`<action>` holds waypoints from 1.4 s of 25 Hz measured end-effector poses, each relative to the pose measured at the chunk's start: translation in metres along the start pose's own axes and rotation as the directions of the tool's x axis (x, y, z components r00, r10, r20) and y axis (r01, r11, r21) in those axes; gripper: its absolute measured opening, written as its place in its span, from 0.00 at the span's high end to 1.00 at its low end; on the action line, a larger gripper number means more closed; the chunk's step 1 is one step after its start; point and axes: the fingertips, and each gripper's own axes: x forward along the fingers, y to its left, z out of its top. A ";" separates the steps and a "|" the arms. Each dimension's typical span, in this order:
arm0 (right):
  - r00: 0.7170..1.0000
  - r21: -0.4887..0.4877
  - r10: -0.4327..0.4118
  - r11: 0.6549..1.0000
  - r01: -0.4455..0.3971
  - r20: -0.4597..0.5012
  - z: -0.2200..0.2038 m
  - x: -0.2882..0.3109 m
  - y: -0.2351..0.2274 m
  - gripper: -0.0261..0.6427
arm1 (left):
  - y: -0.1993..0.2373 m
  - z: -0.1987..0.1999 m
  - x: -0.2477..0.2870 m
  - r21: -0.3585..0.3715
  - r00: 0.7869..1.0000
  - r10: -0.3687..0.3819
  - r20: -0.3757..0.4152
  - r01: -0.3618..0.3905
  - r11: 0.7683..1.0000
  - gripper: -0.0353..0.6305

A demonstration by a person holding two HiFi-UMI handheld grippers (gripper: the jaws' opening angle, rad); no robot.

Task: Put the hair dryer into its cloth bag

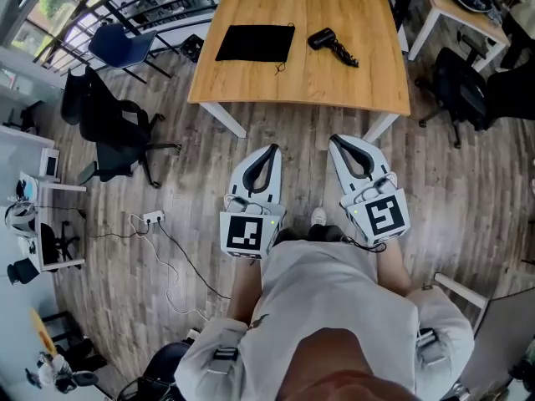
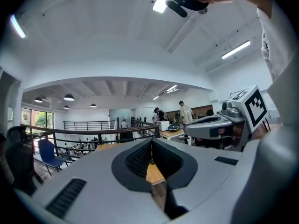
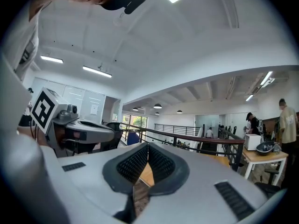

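Right hand-held gripper (image 3: 147, 145): ribbed black pads (image 3: 133, 164) pressed together

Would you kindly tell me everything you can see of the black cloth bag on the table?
The cloth bag is black, flat and roughly rectangular, seemingly soft fabric. It lies on the wooden table, left of the hair dryer and clear of it. A thin cord trails from its near right corner. Only the table touches it.

cloth bag (image 1: 255, 43): being shown as plain black
hair dryer (image 1: 323, 38): being shown as black
table (image 1: 251, 86): being shown in light wood grain
floor (image 1: 468, 182): being shown in grey-brown planks
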 end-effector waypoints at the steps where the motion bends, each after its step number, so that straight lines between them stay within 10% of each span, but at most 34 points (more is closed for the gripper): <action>1: 1.000 0.002 0.003 1.000 -0.003 0.004 0.000 0.001 -0.002 0.93 | -0.001 0.000 0.003 -0.002 1.000 0.002 -0.004 -0.002 1.000 0.92; 35: 0.997 -0.013 -0.067 0.998 0.066 -0.042 0.002 0.125 -0.055 0.93 | 0.089 0.005 0.117 -0.030 0.995 -0.098 0.027 0.099 0.995 0.92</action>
